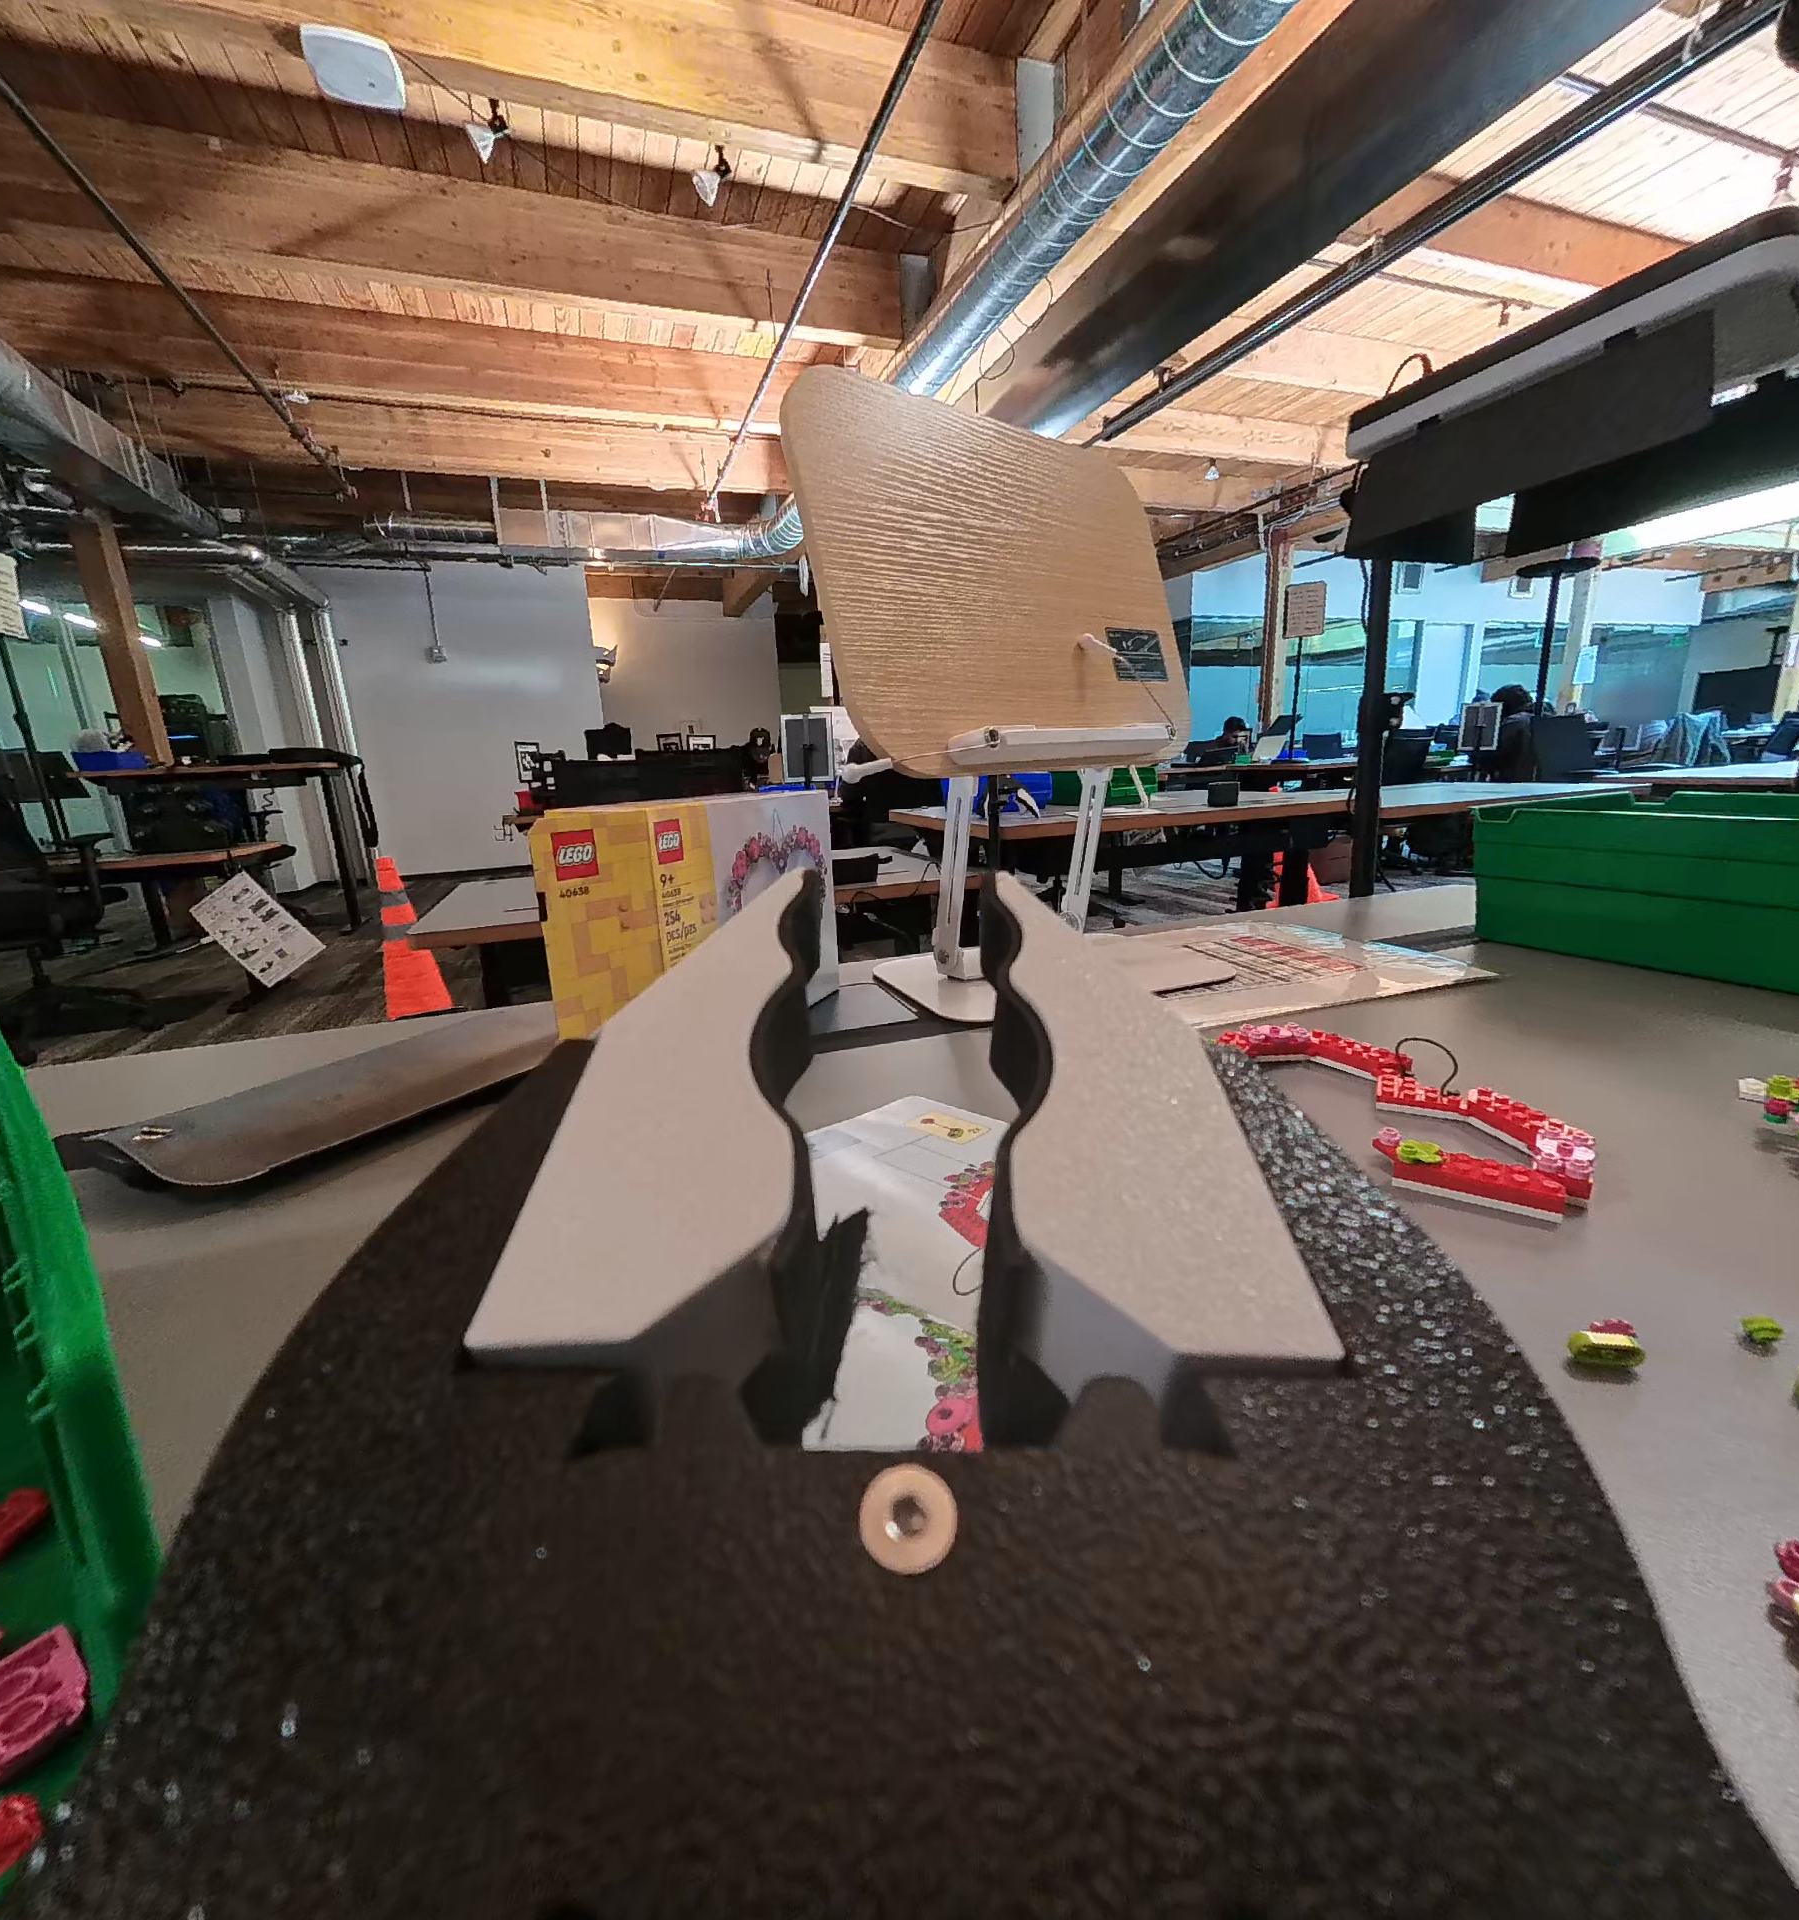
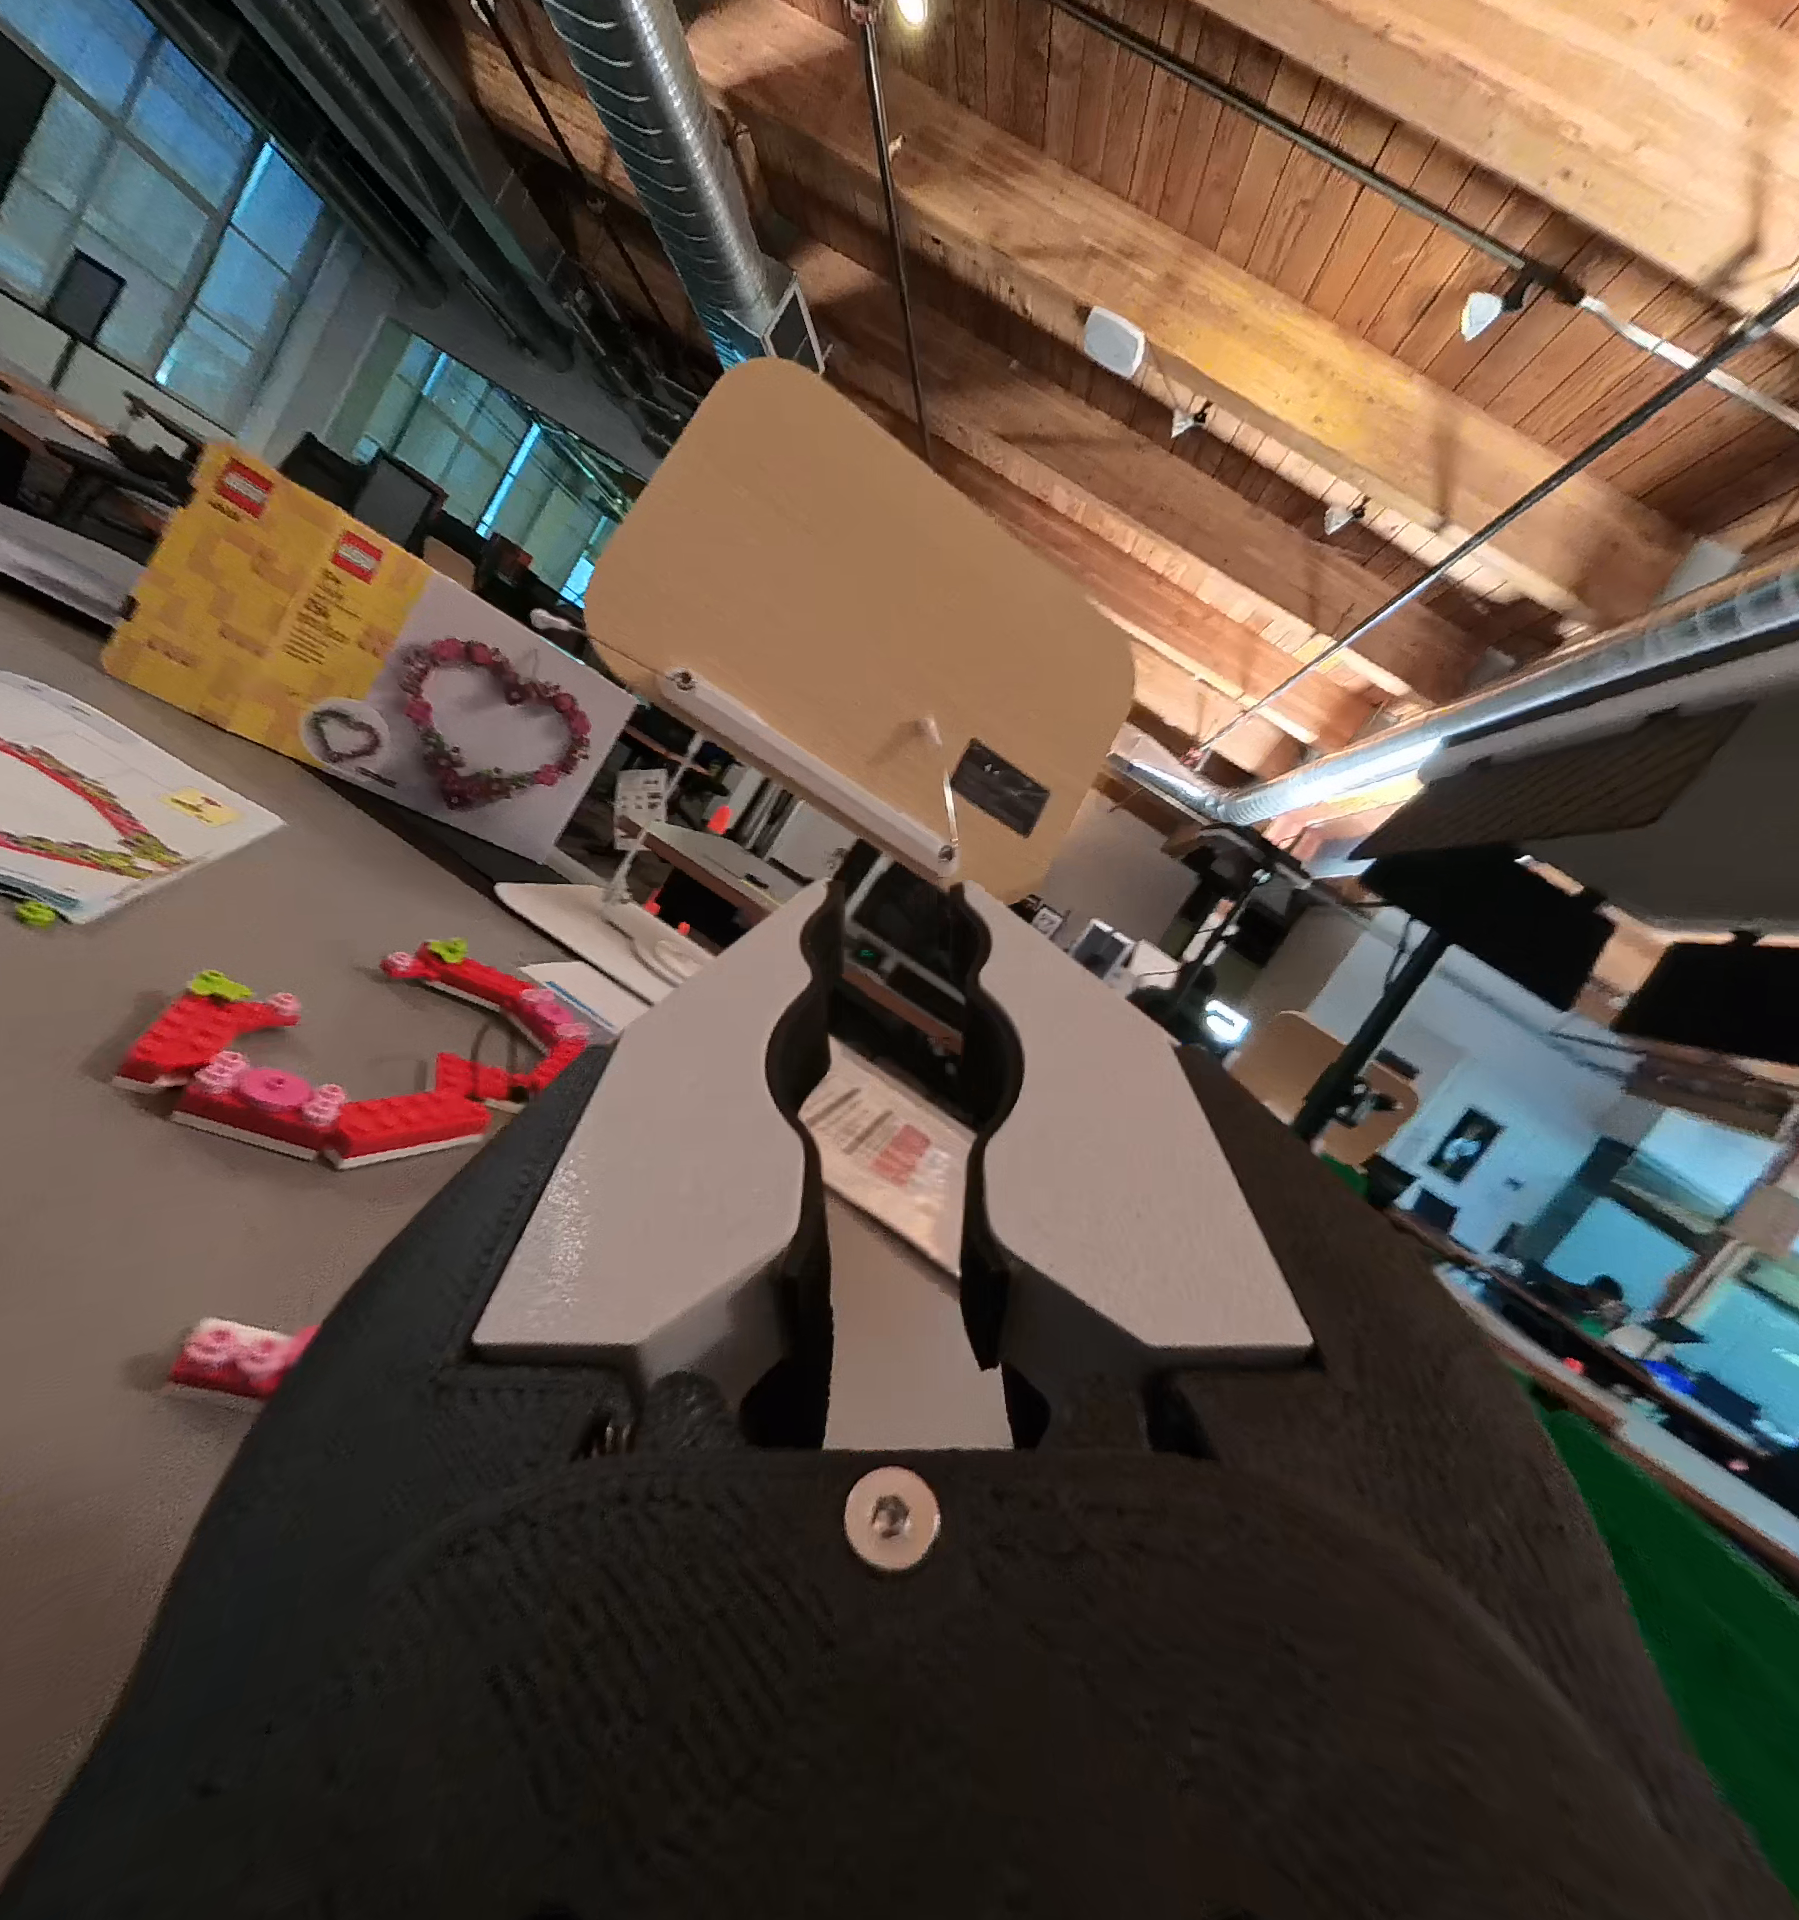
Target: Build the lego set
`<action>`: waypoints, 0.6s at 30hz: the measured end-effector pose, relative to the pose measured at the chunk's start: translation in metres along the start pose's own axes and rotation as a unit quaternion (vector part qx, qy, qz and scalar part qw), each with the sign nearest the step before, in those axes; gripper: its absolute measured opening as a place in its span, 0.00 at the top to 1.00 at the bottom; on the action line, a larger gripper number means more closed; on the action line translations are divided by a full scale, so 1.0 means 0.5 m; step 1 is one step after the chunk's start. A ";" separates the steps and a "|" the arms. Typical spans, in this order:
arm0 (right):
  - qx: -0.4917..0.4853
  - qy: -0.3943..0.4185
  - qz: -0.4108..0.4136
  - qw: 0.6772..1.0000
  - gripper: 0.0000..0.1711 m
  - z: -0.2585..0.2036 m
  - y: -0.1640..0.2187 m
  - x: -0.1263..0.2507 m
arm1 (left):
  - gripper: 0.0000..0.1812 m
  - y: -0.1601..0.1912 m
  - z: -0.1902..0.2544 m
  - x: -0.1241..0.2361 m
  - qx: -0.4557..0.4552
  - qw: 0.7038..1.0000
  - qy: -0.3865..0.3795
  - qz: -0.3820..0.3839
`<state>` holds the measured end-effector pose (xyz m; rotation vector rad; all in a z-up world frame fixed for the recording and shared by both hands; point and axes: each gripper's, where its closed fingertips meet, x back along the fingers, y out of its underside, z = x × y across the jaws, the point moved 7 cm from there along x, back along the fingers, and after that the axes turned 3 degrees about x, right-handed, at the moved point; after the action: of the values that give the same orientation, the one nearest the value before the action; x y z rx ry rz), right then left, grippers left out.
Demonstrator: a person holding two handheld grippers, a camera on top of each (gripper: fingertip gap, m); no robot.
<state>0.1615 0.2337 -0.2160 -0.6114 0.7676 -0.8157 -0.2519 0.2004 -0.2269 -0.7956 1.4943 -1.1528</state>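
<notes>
A partly built red brick heart with pink flower pieces [image 1: 1446, 1132] lies on the grey table [image 1: 1653, 1247], right of my left gripper [image 1: 900, 904]. That gripper is open and empty, above the instruction booklet [image 1: 905, 1195]. Loose lime and pink pieces [image 1: 1601, 1345] lie near the table's right front. In the right wrist view the heart [image 2: 355, 1081] lies to the left of my right gripper [image 2: 893, 904], which is open, empty and tilted upward. A small pink and white piece [image 2: 240, 1356] lies nearer on the left. The booklet [image 2: 64, 800] is at the far left.
A wooden book stand [image 1: 978, 582] on white legs stands straight ahead, the yellow set box [image 1: 646, 914] to its left. A green bin [image 1: 1, 1351] with red and pink pieces is at my left; stacked green bins [image 1: 1664, 883] at the back right. A laminated sheet [image 2: 895, 1153] lies ahead. Tip to tip, the grippers are about 35 cm apart.
</notes>
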 end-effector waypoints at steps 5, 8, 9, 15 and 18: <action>0.072 0.034 -0.027 0.996 0.89 0.055 0.004 0.017 | 0.85 0.000 0.003 -0.001 -0.005 1.000 0.002 -0.001; 0.068 0.052 -0.050 0.995 0.89 0.091 0.017 0.027 | 0.85 0.000 0.004 -0.001 -0.006 1.000 0.004 -0.001; 0.054 0.051 -0.066 0.995 0.88 0.100 0.025 0.028 | 0.85 0.000 0.006 -0.001 -0.007 1.000 0.005 0.000; -0.048 -0.010 -0.152 0.987 0.86 0.112 0.060 0.016 | 0.85 0.002 0.013 -0.002 -0.014 1.000 0.013 -0.003; -0.071 -0.052 -0.202 0.975 0.86 0.104 0.064 0.002 | 0.85 0.000 0.014 -0.002 -0.013 1.000 0.014 -0.001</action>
<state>0.2161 0.2598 -0.2095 -0.9505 0.6152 -1.0973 -0.2448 0.1994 -0.2268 -0.8028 1.5354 -1.1525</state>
